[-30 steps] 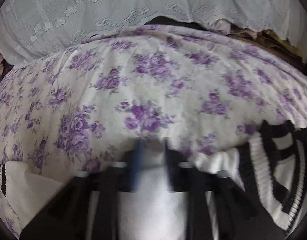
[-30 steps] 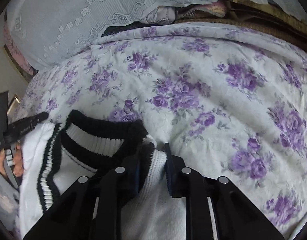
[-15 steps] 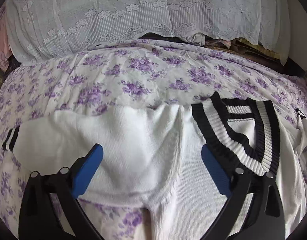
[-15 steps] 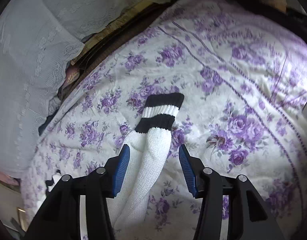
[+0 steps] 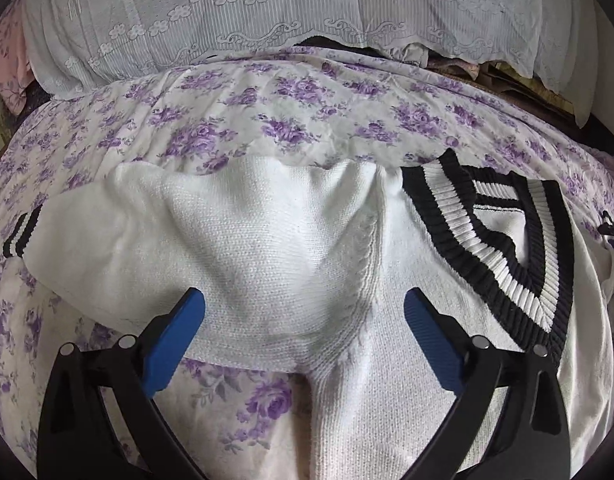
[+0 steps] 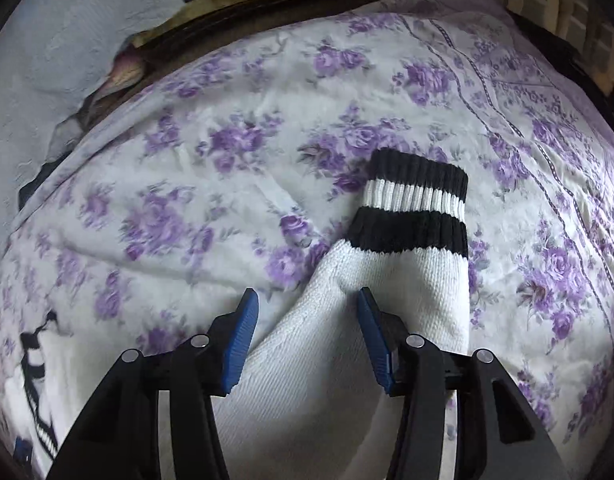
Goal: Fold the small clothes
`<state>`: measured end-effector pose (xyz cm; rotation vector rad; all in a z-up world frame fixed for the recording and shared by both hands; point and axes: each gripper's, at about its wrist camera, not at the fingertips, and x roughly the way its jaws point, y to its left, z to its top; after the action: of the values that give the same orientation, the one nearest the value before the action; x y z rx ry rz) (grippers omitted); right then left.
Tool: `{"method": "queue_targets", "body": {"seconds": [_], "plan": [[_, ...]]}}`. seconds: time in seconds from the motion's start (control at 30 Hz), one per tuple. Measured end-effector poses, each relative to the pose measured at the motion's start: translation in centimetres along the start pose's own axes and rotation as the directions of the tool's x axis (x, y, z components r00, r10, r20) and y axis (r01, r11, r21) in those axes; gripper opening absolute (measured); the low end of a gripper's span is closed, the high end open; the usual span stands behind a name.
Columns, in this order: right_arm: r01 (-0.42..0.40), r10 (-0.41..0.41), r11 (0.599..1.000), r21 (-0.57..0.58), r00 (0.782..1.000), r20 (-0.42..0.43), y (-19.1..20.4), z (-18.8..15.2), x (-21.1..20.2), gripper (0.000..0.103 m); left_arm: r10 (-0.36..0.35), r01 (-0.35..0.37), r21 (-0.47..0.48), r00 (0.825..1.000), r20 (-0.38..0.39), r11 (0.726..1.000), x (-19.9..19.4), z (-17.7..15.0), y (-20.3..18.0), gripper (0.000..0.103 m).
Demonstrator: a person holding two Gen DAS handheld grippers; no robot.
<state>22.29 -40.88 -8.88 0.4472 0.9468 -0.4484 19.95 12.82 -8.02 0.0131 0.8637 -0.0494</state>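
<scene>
A small white knit sweater [image 5: 275, 256] lies flat on the purple-flowered bedsheet [image 5: 291, 120]. Its black-and-white striped V-neck collar [image 5: 503, 256] is at the right, and its left sleeve reaches left to a striped cuff [image 5: 23, 232]. My left gripper [image 5: 305, 320] is wide open above the sweater's left shoulder, holding nothing. In the right wrist view the right sleeve [image 6: 387, 300] runs away from me to a black-and-white cuff [image 6: 415, 208]. My right gripper [image 6: 307, 332] is open, its blue pads [image 6: 243, 340] on either side of the sleeve, apart from it.
A white lace cover [image 5: 267, 20] drapes over the pillows along the head of the bed. A dark bed frame edge [image 6: 267, 12] and clutter lie beyond the sheet. The flowered sheet [image 6: 547, 160] stretches out around the right sleeve.
Both grippers let go of the sweater and opened. The left one pulled back and up over the shoulder. The right one swung right to the sleeve and has come closer to the cuff.
</scene>
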Motion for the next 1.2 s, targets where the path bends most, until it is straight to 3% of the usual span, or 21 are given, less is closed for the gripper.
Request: {"method": "queue_targets", "body": {"seconds": [0.03,0.07,0.1,0.2,0.3,0.43,0.47,0.53,0.57,0.6,0.63,0.83,0.87,0.9,0.93,1.0,1.07,1.1,1.13,1.17,1.2], "plan": [[0.007,-0.008,1.0,0.013,1.0,0.013,-0.5,-0.2,-0.5,0.031,-0.002,0.002,0.005,1.0,0.0,1.0,0.0,-0.1,-0.1,0.098],[-0.019,0.019,0.999,0.027,1.0,0.019,-0.8,-0.4,-0.8,0.014,0.0,0.0,0.012,1.0,-0.001,1.0,0.0,-0.1,-0.2,0.098],[-0.051,0.05,0.998,0.048,0.999,0.023,-1.9,-0.6,-1.3,0.009,0.002,-0.002,0.016,1.0,-0.001,1.0,0.0,-0.1,-0.3,0.098],[-0.103,0.094,0.99,0.097,0.991,0.099,-5.6,-2.2,-5.3,0.009,-0.011,0.011,0.016,1.0,0.012,1.0,-0.4,-0.2,-0.3,0.098],[-0.082,0.069,0.993,0.082,0.987,0.147,-10.3,-5.8,-10.4,0.009,-0.031,0.031,-0.001,0.999,0.036,1.0,-1.2,-0.2,0.1,0.098],[-0.02,0.019,1.0,0.019,0.999,0.026,-13.8,-12.1,-12.5,0.009,-0.051,0.052,-0.016,0.998,0.041,0.999,-1.5,-0.2,0.3,0.098],[-0.032,0.032,0.999,0.019,0.999,-0.029,-14.7,-13.7,-12.4,0.013,-0.05,0.05,-0.014,0.998,0.037,0.999,-1.4,-0.2,0.2,0.098],[-0.068,0.067,0.996,0.062,0.998,0.006,-15.9,-15.4,-13.6,0.016,-0.039,0.039,-0.006,0.999,0.038,0.999,-1.4,-0.2,0.0,0.098],[-0.082,0.081,0.994,0.071,0.996,0.022,-15.9,-15.6,-14.0,0.03,-0.028,0.028,0.001,0.999,0.042,1.0,-1.5,-0.3,-0.2,0.098],[-0.109,0.107,0.991,0.082,0.994,0.033,-15.6,-15.4,-14.2,0.053,-0.02,0.019,0.007,0.999,0.045,1.0,-1.6,-0.4,-0.3,0.098],[-0.127,0.123,0.986,0.107,0.991,0.049,-15.8,-15.2,-14.3,0.06,-0.01,0.009,0.013,0.999,0.046,1.0,-1.6,-0.6,-0.5,0.098],[-0.198,0.159,0.922,0.333,0.977,0.141,-14.5,-11.5,-9.1,0.073,0.022,-0.023,0.042,0.999,0.031,0.999,-1.5,-1.2,-1.0,0.098],[-0.189,0.142,0.922,0.337,0.977,0.16,-13.9,-10.6,-8.3,0.071,0.028,-0.029,0.045,0.999,0.03,0.999,-1.4,-1.3,-1.1,0.098],[-0.192,0.138,0.925,0.327,0.974,0.182,-13.4,-9.8,-8.1,0.038,0.034,-0.036,0.047,0.999,0.029,0.998,-1.4,-1.3,-1.1,0.098],[-0.216,0.164,0.93,0.297,0.968,0.19,-12.5,-8.6,-7.8,0.014,0.041,-0.042,0.05,0.999,0.03,0.998,-1.4,-1.4,-1.2,0.098],[-0.237,0.169,0.936,0.259,0.951,0.26,-11.3,-6.9,-9.5,0.011,0.052,-0.053,0.05,0.998,0.033,0.997,-1.5,-1.5,-1.2,0.098],[-0.262,0.175,0.95,0.171,0.897,0.406,-10.0,-5.2,-13.8,0.01,0.059,-0.06,0.041,0.998,0.034,0.997,-1.7,-1.6,-0.9,0.098],[-0.218,0.144,0.97,0.105,0.87,0.471,-9.4,-4.9,-15.8,0.01,0.06,-0.061,0.035,0.998,0.033,0.998,-1.7,-1.7,-0.8,0.098],[-0.133,0.083,0.989,0.066,0.864,0.497,-9.2,-4.8,-16.5,0.01,0.059,-0.06,0.028,0.998,0.032,0.998,-1.8,-1.8,-0.6,0.098],[-0.063,0.031,0.997,0.053,0.884,0.466,-9.2,-4.7,-15.7,0.012,0.055,-0.056,0.021,0.998,0.029,0.998,-1.8,-1.9,-0.4,0.098],[-0.01,-0.013,0.998,0.057,0.922,0.387,-9.8,-4.7,-13.9,0.013,0.05,-0.051,0.017,0.998,0.025,0.999,-1.8,-1.9,-0.3,0.098]]}}
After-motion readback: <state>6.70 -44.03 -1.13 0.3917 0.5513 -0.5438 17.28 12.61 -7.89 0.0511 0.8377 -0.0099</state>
